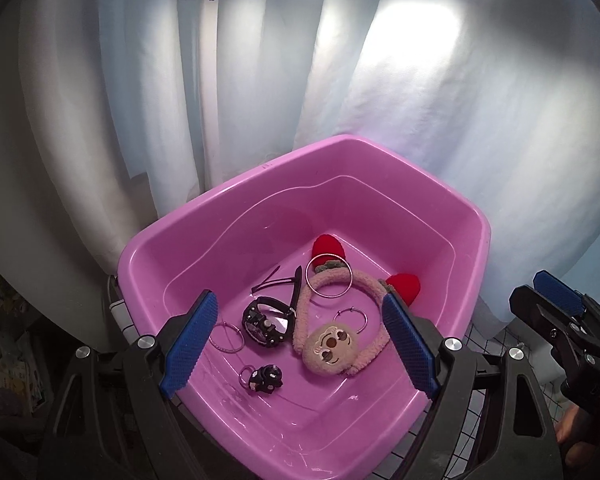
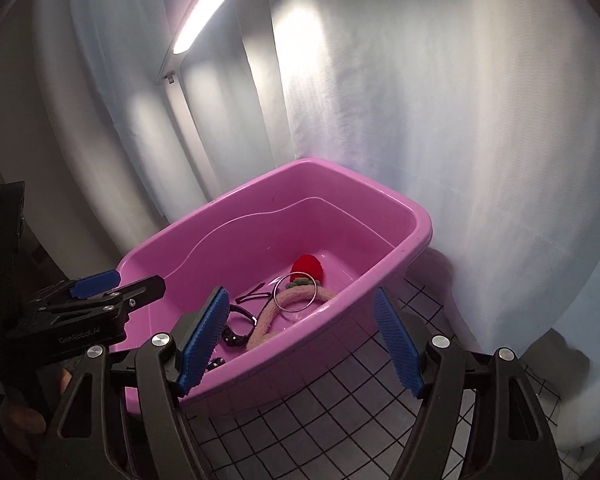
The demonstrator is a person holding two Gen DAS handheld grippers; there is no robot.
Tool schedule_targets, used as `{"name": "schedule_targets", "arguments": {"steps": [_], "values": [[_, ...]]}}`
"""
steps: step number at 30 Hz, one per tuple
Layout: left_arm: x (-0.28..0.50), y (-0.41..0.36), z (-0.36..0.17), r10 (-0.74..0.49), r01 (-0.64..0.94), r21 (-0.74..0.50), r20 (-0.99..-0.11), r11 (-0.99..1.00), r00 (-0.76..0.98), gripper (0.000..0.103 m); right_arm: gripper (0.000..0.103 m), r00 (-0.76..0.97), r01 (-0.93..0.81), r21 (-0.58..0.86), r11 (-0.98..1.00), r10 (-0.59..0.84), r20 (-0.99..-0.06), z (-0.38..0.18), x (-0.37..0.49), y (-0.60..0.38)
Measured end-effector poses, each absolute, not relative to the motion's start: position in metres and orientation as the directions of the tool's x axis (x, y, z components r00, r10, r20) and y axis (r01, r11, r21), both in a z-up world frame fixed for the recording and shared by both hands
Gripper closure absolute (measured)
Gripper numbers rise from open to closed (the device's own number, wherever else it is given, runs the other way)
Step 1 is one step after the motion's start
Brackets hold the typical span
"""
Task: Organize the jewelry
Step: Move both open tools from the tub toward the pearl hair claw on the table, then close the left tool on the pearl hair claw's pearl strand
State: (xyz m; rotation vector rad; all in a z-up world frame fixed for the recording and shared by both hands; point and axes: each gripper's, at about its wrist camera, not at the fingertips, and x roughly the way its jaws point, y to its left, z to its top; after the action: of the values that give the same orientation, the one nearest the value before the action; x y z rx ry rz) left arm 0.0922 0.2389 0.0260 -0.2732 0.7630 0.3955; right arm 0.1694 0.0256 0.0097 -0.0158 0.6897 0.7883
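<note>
A pink plastic tub holds the jewelry: a plush pink headband with a face and red ears, a silver bangle, a black watch, hoop earrings, a thin ring bangle, a small black charm and black hairpins. My left gripper is open and empty over the tub's near side. My right gripper is open and empty over the tub's right rim; the headband, bangle and watch show there.
The tub stands on a table with a black-lined grid cloth. White curtains hang close behind. The right gripper's fingers show at the right edge of the left wrist view; the left gripper's fingers show at left in the right wrist view.
</note>
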Motion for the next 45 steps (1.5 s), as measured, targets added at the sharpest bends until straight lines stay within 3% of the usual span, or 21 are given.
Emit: {"name": "schedule_targets", "arguments": {"steps": [5,10,15,21,32,45], "values": [[0.087,0.187,0.039,0.204,-0.329,-0.070,-0.659,0.942,0.724,0.020,0.030,0.550,-0.584,0.238,0.776,0.594,-0.587,-0.013,0.152,-0.051],[0.095,0.123,0.034,0.050,-0.159,-0.109,-0.652,0.981,0.756,0.018,0.030,0.569,-0.470,0.250,0.847,0.506,-0.648,-0.050,0.155,-0.124],[0.117,0.055,0.001,-0.092,-0.007,-0.140,-0.690,0.990,0.718,0.016,0.030,0.569,-0.401,0.256,0.880,0.458,-0.683,-0.080,0.162,-0.178],[0.146,0.004,-0.057,-0.160,0.073,-0.149,-0.740,0.986,0.653,0.016,0.030,0.536,-0.410,0.242,0.879,0.448,-0.716,-0.121,0.180,-0.213],[0.203,-0.030,-0.151,-0.124,0.080,-0.095,-0.795,0.992,0.594,0.016,0.030,0.441,-0.464,0.266,0.845,0.480,-0.758,-0.204,0.222,-0.219],[0.236,-0.051,-0.183,-0.117,0.164,-0.028,-0.819,0.986,0.561,0.016,0.030,0.427,-0.535,0.201,0.821,0.468,-0.774,-0.219,0.260,-0.218]]}}
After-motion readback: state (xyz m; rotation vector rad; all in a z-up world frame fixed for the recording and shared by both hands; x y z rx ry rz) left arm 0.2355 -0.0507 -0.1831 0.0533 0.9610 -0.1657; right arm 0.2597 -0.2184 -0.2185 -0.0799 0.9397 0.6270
